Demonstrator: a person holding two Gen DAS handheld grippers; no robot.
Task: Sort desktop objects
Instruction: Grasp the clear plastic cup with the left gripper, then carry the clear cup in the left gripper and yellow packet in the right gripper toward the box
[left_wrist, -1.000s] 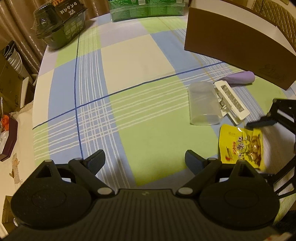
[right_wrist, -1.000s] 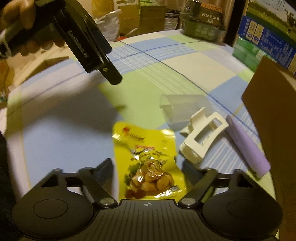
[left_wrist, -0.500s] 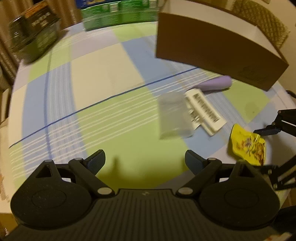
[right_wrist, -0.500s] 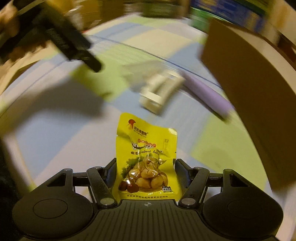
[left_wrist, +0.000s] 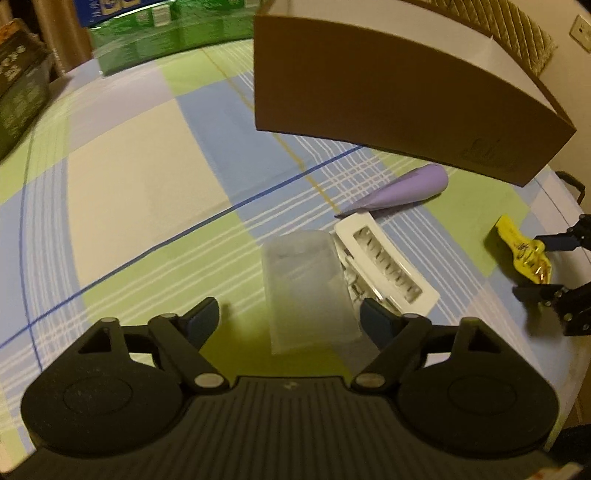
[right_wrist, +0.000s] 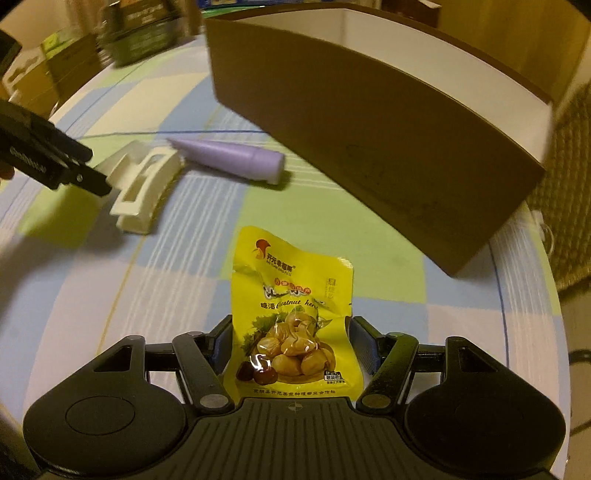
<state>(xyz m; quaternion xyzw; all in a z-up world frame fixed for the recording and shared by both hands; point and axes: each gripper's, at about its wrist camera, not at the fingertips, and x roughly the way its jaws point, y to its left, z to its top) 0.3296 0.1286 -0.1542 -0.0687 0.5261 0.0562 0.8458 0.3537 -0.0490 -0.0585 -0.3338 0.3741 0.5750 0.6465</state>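
Right claw (right_wrist: 291, 343) pinching chestnut pack (right_wrist: 291, 325), lifted off tabletop (right_wrist: 110, 295). Next, I judge: carry over box (right_wrist: 369, 140) rim, clear wall, release inside; pack floppy, keep grip firm. Pack yellow, glossy, crinkled. Left claw (left_wrist: 288, 317) spread, straddling clear cup (left_wrist: 306, 284) lying on side, touching white clip (left_wrist: 388, 266); purple tube (left_wrist: 406, 188) beyond.

Round bench (left_wrist: 122, 177) under plaid cloth, blue, green, cream; dim warm light; quilted chair back (left_wrist: 517, 33); pale wall (left_wrist: 569, 74) with socket.
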